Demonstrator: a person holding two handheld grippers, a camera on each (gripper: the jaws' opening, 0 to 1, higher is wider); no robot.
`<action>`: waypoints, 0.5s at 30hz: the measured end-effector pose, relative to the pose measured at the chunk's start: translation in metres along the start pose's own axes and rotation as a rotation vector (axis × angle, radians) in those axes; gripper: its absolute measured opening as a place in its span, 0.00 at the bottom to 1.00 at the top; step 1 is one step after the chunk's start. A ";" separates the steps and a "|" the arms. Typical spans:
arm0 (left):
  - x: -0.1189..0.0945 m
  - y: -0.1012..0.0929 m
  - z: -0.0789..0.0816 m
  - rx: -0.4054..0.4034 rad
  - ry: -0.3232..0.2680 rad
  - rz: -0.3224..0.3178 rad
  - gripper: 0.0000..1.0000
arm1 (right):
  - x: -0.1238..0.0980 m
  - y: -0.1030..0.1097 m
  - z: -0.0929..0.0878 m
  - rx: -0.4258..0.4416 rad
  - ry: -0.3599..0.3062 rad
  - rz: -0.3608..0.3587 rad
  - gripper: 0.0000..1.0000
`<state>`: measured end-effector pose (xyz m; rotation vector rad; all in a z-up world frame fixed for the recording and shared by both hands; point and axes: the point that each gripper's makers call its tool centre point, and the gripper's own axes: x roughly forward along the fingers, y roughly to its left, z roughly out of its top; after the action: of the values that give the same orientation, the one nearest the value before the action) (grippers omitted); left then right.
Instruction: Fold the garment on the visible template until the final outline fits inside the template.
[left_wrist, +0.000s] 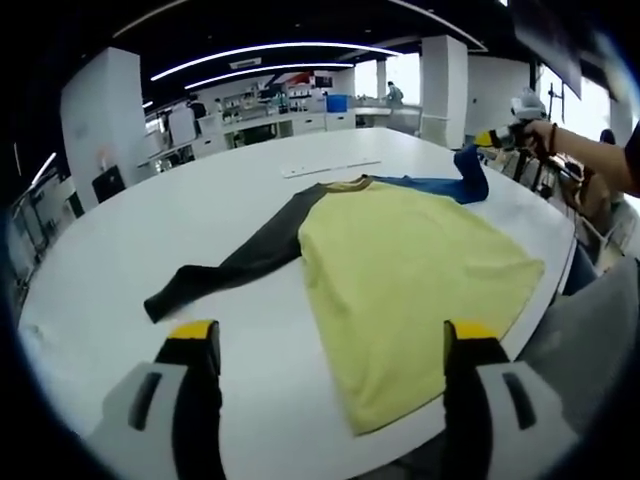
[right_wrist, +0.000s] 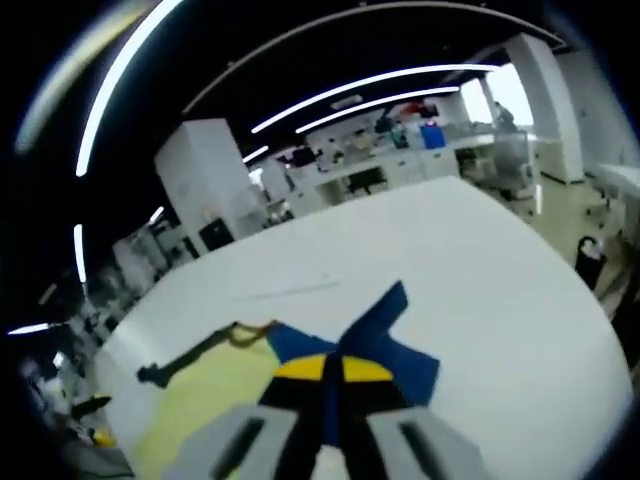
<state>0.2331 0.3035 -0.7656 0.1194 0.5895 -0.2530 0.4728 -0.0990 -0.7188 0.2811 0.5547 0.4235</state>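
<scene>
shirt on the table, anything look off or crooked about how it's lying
The shirt lies unevenly: its dark sleeve stretches flat across the white table, while the blue sleeve is lifted off the surface, pinched in the right gripper. The left gripper is open, holding nothing.

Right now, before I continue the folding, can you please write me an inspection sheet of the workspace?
Surface: white table, big and rounded.
Job's things: shirt spread flat, yellow body, dark sleeve stretched out; blue sleeve lifted off the table. A thin pale strip lies beyond the collar; cannot tell if it marks the template.
Clutter: nothing seen.
Tongs: left tongs open, holding nothing, near the hem; right tongs shut on the blue sleeve.
Cables: nothing seen.
Surroundings: workshop with benches, white pillars, ceiling light strips.
</scene>
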 end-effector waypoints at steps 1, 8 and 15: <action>0.000 0.001 -0.001 -0.001 0.001 0.001 0.89 | 0.001 0.005 -0.001 -0.002 0.006 0.008 0.00; 0.001 0.002 -0.002 -0.003 0.000 0.002 0.89 | 0.005 0.033 -0.006 -0.044 0.045 0.037 0.00; 0.001 0.003 -0.001 -0.002 -0.005 -0.003 0.89 | 0.009 0.055 -0.006 -0.066 0.061 0.075 0.00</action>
<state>0.2341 0.3065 -0.7672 0.1164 0.5849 -0.2554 0.4596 -0.0453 -0.7075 0.2270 0.5904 0.5231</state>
